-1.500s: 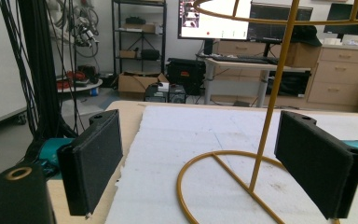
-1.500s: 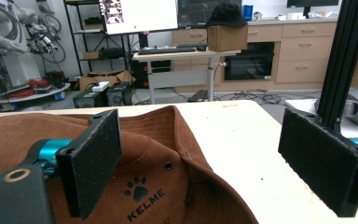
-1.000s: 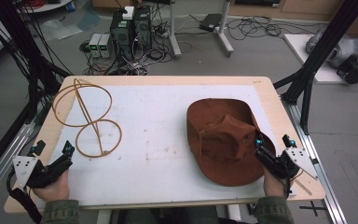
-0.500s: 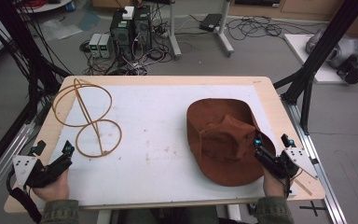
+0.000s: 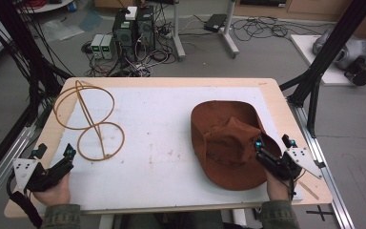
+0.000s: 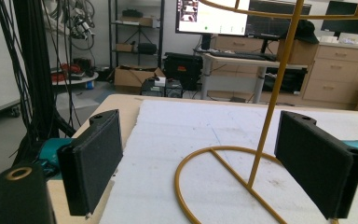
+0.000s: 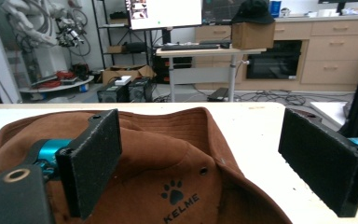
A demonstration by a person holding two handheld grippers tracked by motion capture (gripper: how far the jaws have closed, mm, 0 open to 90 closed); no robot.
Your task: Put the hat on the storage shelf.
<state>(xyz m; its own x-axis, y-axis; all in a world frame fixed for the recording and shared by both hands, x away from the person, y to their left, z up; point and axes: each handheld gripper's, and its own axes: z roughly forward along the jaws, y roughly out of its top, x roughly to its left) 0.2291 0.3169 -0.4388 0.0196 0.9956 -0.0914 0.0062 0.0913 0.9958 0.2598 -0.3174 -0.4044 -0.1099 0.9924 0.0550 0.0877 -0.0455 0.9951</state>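
Observation:
A brown brimmed hat (image 5: 226, 140) lies on the right half of the white table mat (image 5: 162, 124); a paw print and the word KELME show on it (image 7: 168, 186). My right gripper (image 5: 272, 143) stands open at the hat's near right brim, jaws wide apart and empty. A yellow wire stand (image 5: 89, 121) with a round base ring and a tall loop stands on the left of the mat; its upright rod (image 6: 272, 107) rises between my left jaws' line of sight. My left gripper (image 5: 55, 151) is open just short of the base ring, holding nothing.
The wooden table edge (image 5: 171, 82) borders the mat on all sides. Black frame posts (image 5: 314, 86) stand at the table's right and left. Computers and cables (image 5: 133, 33) lie on the floor beyond the far edge.

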